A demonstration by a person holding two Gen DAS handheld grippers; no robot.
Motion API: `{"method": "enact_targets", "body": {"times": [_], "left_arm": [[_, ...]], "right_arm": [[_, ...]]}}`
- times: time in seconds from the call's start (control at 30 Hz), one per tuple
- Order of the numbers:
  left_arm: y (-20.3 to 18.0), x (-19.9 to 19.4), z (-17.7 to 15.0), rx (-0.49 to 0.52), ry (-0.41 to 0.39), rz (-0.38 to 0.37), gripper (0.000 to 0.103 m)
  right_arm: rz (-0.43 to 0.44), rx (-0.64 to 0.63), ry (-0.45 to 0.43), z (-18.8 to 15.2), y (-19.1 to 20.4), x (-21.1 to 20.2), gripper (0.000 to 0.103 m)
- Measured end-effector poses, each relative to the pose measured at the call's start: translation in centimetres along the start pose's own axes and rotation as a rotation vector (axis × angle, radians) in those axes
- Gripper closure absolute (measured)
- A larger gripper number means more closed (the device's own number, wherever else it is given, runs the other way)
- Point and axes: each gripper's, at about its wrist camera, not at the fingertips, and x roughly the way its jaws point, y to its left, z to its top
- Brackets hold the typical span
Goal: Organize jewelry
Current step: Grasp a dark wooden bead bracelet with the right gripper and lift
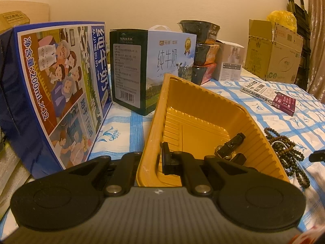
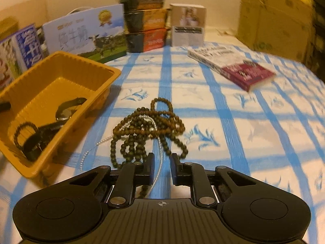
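My left gripper [image 1: 154,155] is shut on the near wall of the yellow plastic tray [image 1: 203,105], one finger [image 1: 167,158] inside and the other hidden behind the wall. The tray [image 2: 71,136] holds a dark-strapped watch [image 2: 67,111] and a black bead bracelet [image 2: 24,130]. A tangle of brown and green bead strands [image 2: 146,126] with a pearl string and a thin silver chain lies on the blue-checked cloth to the tray's right. My right gripper [image 2: 163,159] is low at the near edge of this pile. Its jaws are narrowly apart, the chain runs between them, and the pads press on nothing.
Milk cartons [image 1: 61,85] [image 1: 154,61] stand behind and left of the tray. Stacked dark bowls [image 2: 144,20], a small white box [image 2: 187,24], a thick book [image 2: 233,67] and a cardboard box [image 2: 274,18] fill the back and right of the bed.
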Motion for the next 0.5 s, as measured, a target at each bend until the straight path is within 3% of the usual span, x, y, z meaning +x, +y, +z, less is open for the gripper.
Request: {"method": "enact_targets", "body": {"times": [0.33,0.5], "left_arm": [[0.1,0.4,0.3,0.01,0.002,-0.002,0.096],[0.1,0.6,0.4,0.015,0.003,-0.001,0.096]], "right_arm": [[-0.039,-0.482,-0.05,-0.6,2.5,4.2,0.086],[-0.065,-0.639,-0.073,-1.0,3.4,6.1,0.086]]}}
